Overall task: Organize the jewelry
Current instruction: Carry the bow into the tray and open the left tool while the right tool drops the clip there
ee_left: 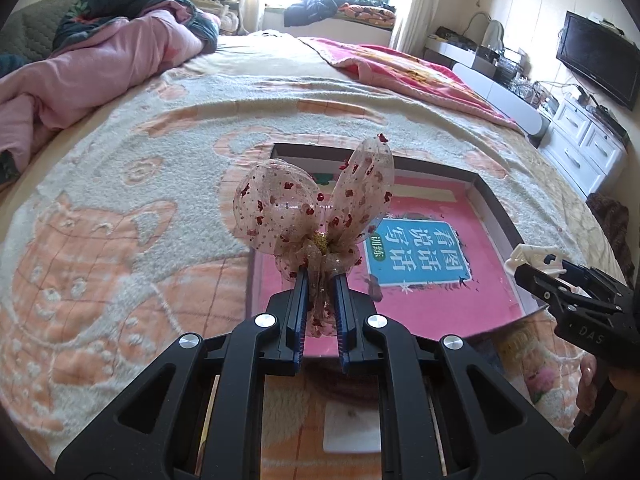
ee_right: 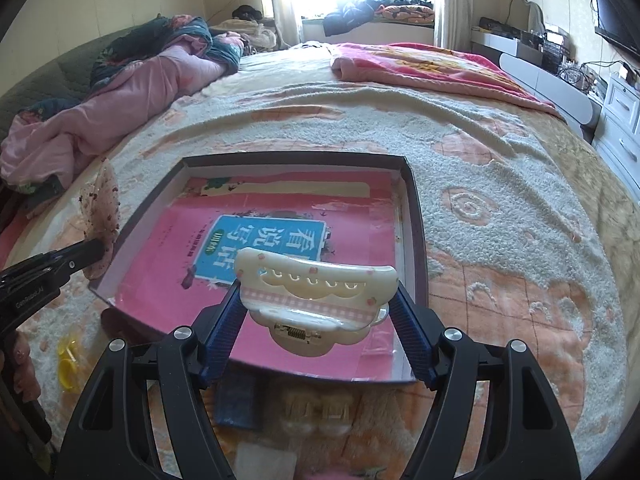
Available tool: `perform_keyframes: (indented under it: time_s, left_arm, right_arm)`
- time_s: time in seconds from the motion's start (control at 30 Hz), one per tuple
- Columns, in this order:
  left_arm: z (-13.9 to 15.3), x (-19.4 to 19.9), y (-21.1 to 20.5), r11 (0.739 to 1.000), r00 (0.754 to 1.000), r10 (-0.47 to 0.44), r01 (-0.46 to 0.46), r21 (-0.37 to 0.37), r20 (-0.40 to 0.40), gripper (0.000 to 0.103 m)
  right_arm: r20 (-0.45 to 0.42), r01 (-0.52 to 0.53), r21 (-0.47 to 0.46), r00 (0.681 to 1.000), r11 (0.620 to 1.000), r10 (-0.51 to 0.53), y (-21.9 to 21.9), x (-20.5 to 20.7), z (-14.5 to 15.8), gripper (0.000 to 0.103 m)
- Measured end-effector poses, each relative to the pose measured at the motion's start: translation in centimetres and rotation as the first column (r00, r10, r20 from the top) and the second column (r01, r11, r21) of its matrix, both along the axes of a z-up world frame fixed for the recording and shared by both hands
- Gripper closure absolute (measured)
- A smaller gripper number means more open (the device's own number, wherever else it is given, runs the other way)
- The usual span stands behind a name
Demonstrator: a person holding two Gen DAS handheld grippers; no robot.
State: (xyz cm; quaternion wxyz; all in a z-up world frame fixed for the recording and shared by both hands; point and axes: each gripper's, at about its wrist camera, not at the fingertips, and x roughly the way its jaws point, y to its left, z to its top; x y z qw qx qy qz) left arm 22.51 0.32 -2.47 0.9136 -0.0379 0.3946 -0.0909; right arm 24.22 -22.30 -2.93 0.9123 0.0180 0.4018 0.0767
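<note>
My left gripper is shut on the knot of a sheer pink bow dotted with red sequins, and holds it up over the near left corner of a shallow dark-rimmed box. A pink book with a blue title panel lies in the box. My right gripper is shut on a cream hair claw clip, gripped end to end over the box's near edge. Each gripper shows in the other view: the right gripper with the clip, and the left gripper with the bow.
The box rests on a bed covered by a cream and orange fleece blanket. A yellow item, a dark blue object and a pale clip lie near the box's front edge. Pink quilt at the back left, white drawers at the right.
</note>
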Motion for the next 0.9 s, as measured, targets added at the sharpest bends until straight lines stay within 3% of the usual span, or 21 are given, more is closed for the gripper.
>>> perform_keyframes:
  time_s: [0.47,0.83,0.9]
  left_arm:
    - [-2.3,3.5,-2.9,0.994,0.994,-0.087,0.091,0.061,-0.064,0.093]
    - [-3.8,3.9,-3.1,0.991,0.990,-0.101,0.109,0.079,-0.101,0.081]
    - [-4.0,3.7,-3.1,0.991,0.990,-0.099,0.107,0.076,-0.103,0.079]
  right_arm:
    - [-0.090,0.014,-0.023,0.996,1.000,-0.016,-0.4,3.7,-2.7,0.034]
    - [-0.110,-0.002,-0.040,0.994,0.999,-0.002,0.4,3.8,-4.0,0.033]
    - [-0.104,-0.006,-0.040,0.995,0.999,0.002,0.5,3.7,-4.0,0.029]
